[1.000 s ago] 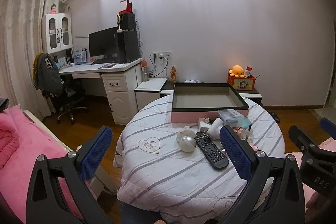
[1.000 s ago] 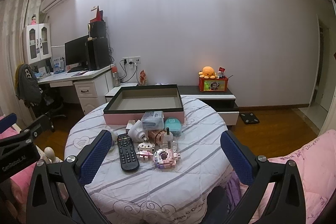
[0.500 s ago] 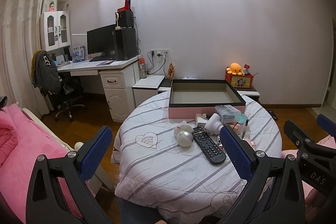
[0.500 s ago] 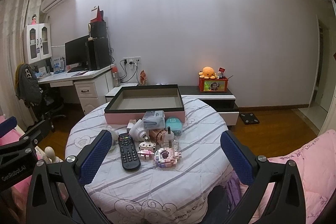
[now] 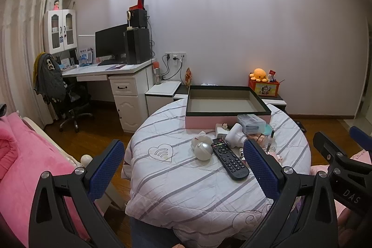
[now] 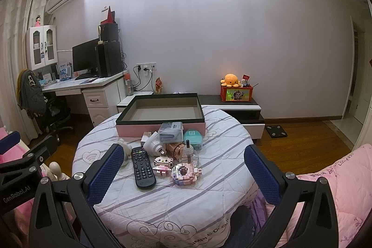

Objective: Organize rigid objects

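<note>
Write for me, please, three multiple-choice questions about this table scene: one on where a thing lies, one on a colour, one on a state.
1. Where does the black remote lie?
A. inside the box
B. on the striped cloth, in front of the box
C. on the floor

2. What colour is the outer side of the box?
A. pink
B. green
C. yellow

3. In what state is the right hand-held gripper?
A. shut on the remote
B. shut on a toy
C. open, holding nothing

Answers:
1. B, since the remote rests flat on the cloth, nearer the camera than the box.
2. A, since the box wall facing the camera is pink under a black rim.
3. C, since its blue pads stand wide apart with nothing between them.
</note>
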`<state>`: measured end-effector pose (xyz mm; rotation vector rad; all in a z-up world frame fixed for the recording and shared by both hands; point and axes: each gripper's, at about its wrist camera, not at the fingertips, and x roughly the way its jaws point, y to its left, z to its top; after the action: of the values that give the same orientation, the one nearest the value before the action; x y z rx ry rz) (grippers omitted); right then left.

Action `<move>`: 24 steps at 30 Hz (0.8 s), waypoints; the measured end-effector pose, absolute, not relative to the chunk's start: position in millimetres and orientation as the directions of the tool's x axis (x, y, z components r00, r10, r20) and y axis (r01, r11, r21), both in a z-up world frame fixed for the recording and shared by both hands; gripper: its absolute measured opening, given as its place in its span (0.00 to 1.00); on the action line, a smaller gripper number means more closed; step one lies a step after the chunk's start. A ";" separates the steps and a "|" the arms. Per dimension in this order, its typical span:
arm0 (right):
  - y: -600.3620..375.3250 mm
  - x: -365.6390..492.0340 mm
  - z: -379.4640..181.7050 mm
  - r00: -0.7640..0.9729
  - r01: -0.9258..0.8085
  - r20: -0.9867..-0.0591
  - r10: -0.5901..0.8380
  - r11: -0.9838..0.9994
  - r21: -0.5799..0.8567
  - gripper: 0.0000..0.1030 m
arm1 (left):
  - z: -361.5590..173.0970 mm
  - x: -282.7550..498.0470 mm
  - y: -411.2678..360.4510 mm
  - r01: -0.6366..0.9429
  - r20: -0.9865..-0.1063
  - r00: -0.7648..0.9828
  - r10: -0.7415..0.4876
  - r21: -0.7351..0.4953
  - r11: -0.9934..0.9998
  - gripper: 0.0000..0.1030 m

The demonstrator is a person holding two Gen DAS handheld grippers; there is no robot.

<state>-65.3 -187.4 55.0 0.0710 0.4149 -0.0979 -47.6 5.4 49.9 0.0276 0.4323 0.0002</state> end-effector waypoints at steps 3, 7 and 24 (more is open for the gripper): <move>-186.5 -65.3 54.8 0.910 0.108 -0.406 -0.080 0.993 0.048 1.00 | 49.9 -47.5 5.2 0.005 -0.419 0.908 0.006 0.026 1.000 1.00; -185.9 -65.7 54.8 0.910 0.109 -0.406 -0.080 0.993 0.048 1.00 | 50.1 -47.5 5.2 0.005 -0.419 0.908 0.006 0.027 1.000 1.00; -185.7 -65.1 53.5 0.908 0.106 -0.411 -0.078 0.993 0.047 1.00 | 43.2 -47.2 4.5 -0.001 -0.428 0.903 0.017 0.037 0.999 1.00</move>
<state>-65.1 -185.7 53.5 0.0688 0.4208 -0.0951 -47.2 4.5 43.2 0.0365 0.4431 0.0089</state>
